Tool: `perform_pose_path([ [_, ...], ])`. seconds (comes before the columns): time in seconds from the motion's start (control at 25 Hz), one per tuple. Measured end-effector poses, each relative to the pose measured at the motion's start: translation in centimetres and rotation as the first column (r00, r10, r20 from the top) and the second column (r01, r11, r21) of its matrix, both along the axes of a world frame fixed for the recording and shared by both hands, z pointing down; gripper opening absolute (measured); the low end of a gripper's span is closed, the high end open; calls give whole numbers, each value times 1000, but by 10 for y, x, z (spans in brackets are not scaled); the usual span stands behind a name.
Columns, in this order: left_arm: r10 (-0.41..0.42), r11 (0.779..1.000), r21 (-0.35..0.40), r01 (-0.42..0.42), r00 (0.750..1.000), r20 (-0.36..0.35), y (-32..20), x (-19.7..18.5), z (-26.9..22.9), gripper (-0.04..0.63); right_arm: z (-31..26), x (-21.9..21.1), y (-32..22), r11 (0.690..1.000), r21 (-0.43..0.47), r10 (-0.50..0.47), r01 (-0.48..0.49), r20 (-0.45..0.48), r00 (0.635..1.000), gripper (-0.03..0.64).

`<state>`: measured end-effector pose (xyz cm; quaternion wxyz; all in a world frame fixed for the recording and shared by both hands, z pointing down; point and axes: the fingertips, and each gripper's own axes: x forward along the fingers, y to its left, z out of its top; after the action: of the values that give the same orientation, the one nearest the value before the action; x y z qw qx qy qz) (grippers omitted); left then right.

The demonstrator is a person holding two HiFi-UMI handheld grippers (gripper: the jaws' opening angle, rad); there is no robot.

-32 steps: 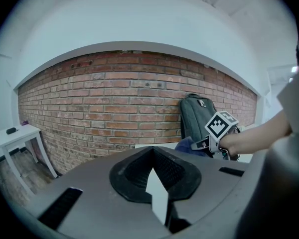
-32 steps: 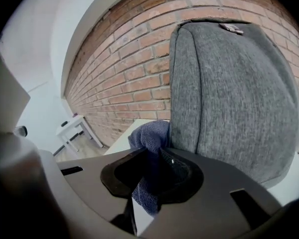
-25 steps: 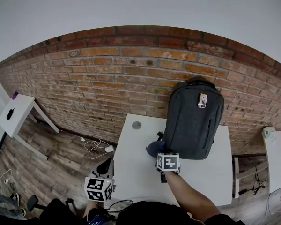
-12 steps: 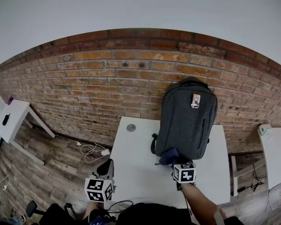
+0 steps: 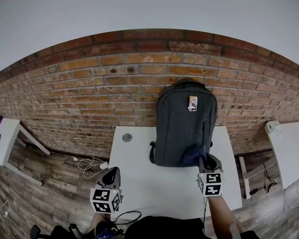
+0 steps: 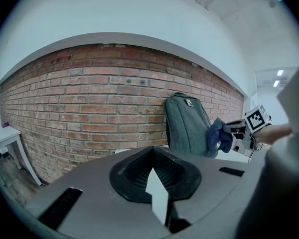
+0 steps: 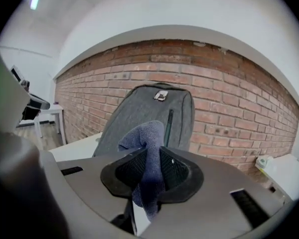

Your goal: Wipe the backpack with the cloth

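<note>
Two grippers: right gripper (image 5: 205, 161) is working; left gripper (image 5: 111, 175) is idle at the near left edge of the table (image 5: 154, 183).
Step in hand: wiping pass, judged under way. The cloth (image 5: 193, 155) sits against the lower right of the backpack (image 5: 182, 118) front.
Right gripper state: jaws pinch the cloth (image 7: 148, 138). One fold stands above the jaws and a tail hangs below them.
Left gripper state: jaws narrowly parted with nothing between them, well apart from the backpack.
Backpack location: upright at the rear of the table, leaning on the brick wall (image 5: 89, 83).
Next move: judged to call for a firm pinch and a steady sweep along the panel. Pressure should go toward the wall, since the unbraced pack may slide.
Backpack material: grey woven fabric, matte, with a rounded top, a vertical zip at the right and a small tag near the top.
Cloth material: dark blue, nubby, soft, bunched.
Table surface: white, smooth, hard.
</note>
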<state>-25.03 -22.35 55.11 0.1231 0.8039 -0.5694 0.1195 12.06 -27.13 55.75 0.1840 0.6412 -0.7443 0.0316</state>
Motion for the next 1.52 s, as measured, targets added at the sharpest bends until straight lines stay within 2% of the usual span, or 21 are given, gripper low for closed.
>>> perform_pose_path([
  [0.32,48,998,38,-48,999,3,0,31,-16,-3,-54,35,22,985,171,29,-35,34,999,75],
  [0.52,37,998,56,-37,999,4,19,49,-28,-3,-86,48,54,971,241,-16,1,59,998,75],
  [0.84,32,999,44,-32,999,-6,82,97,-29,-3,-103,78,128,963,262,-82,62,69,994,75],
  [1.08,46,998,45,-46,999,7,149,139,-29,-3,-103,95,195,957,266,-141,113,86,986,75],
  [1.28,23,999,27,-24,999,31,218,152,-27,-3,-110,109,251,944,287,-187,161,67,980,75],
  [1.52,0,1000,22,-1,999,40,282,161,-27,-3,-114,118,304,935,297,-229,193,89,969,75],
])
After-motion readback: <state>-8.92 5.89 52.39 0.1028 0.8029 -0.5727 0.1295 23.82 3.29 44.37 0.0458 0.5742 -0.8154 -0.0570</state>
